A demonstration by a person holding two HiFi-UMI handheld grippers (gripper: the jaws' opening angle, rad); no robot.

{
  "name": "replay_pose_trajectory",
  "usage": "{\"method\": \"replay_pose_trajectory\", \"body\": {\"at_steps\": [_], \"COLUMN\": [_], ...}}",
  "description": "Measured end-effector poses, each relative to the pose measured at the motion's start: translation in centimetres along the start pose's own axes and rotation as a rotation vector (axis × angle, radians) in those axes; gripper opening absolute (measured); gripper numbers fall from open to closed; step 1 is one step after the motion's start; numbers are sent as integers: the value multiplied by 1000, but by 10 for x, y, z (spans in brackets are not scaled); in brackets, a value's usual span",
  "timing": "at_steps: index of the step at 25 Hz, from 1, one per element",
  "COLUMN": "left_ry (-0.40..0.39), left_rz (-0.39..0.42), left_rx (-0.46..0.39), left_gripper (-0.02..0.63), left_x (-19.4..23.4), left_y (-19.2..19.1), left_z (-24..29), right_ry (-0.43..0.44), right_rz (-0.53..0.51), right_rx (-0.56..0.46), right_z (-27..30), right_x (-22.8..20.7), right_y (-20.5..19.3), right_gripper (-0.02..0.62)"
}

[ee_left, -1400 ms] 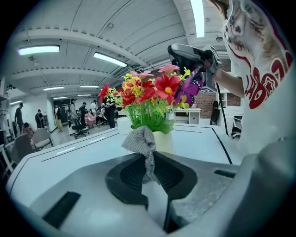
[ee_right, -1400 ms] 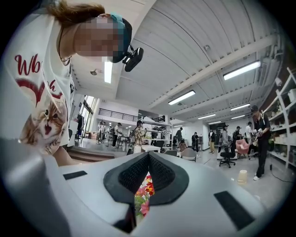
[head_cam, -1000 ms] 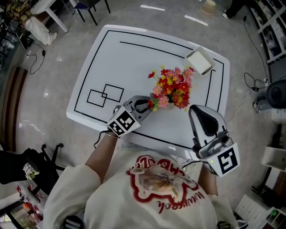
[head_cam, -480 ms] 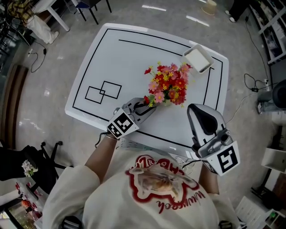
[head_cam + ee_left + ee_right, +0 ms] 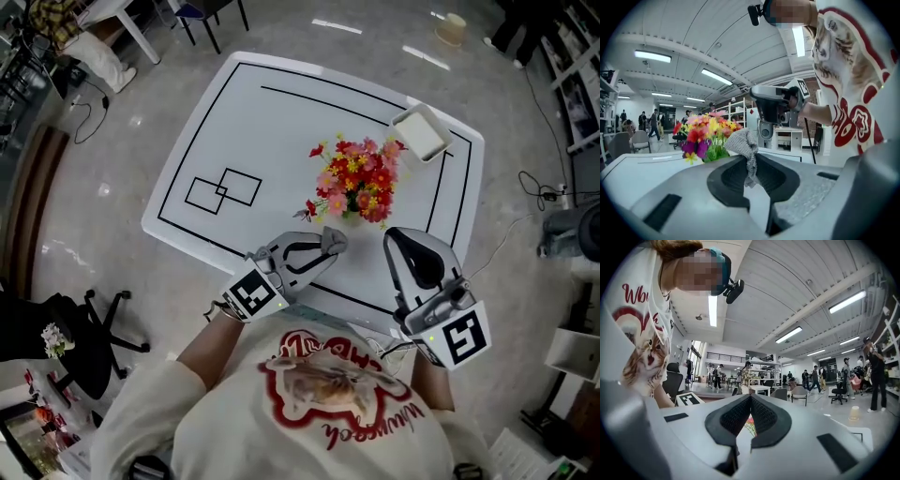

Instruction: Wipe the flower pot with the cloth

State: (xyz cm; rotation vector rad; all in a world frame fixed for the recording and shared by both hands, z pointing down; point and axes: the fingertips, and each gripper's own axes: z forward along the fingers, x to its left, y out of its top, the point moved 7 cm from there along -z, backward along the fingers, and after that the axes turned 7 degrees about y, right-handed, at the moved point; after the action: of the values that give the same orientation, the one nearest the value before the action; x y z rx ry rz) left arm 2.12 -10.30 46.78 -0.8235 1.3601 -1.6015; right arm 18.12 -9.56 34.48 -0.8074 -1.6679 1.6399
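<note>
A: Left gripper (image 5: 750, 161) clamped on cloth (image 5: 743, 143), held just before flowers (image 5: 356, 180). Right gripper (image 5: 750, 398)?
B: Pinched shut, empty. Can't see pot anywhere, buried under flowers on table (image 5: 244, 131). Head view alone catches tray (image 5: 422, 131) at far corner.

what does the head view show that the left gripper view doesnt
Only the head view: the white tray at the table's far corner, the two overlapping squares drawn on the table, and the office chair on the floor.
Only the left gripper view: the ceiling lights and people far behind.
Both: the cloth pinched in the left gripper, the flowers and the right gripper.
</note>
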Motion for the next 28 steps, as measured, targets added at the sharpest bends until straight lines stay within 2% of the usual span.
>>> {"method": "replay_pose_trajectory", "body": {"at_steps": [3,5,8,11,14,15,17,21,22,28], "left_ry": [-23,-7,72,154,152,149,146,176,184,196], "left_rz": [112,144,108,29,130,149,135,-20,-34,27], "left_rx": [-38,-68,-114,-224,-111,-97,-119,-266,-288,-285], "left_gripper": [40,40,40,40,40,40,40,40,40,40], "left_x": [-3,1,11,19,20,19,19,21,21,-3], "left_y": [35,62,97,125,125,124,123,122,123,117], "left_z": [-5,-10,-17,-17,-17,-17,-23,-44,-52,-121], "right_ry": [-4,-15,-21,-28,-30,-28,-26,-31,-33,-44], "right_rz": [-1,6,11,-2,-7,-10,-18,-22,-21,-26], "right_rx": [-8,-17,-33,-46,-57,-57,-51,-27,-26,-23], "right_z": [3,4,4,5,9,10,15,27,30,39], "right_x": [-2,-2,0,0,1,3,8,24,32,109], "right_y": [-1,-1,3,9,14,15,15,9,9,14], "right_gripper": [-2,-2,-2,0,-2,-2,-2,-2,-2,-2]}}
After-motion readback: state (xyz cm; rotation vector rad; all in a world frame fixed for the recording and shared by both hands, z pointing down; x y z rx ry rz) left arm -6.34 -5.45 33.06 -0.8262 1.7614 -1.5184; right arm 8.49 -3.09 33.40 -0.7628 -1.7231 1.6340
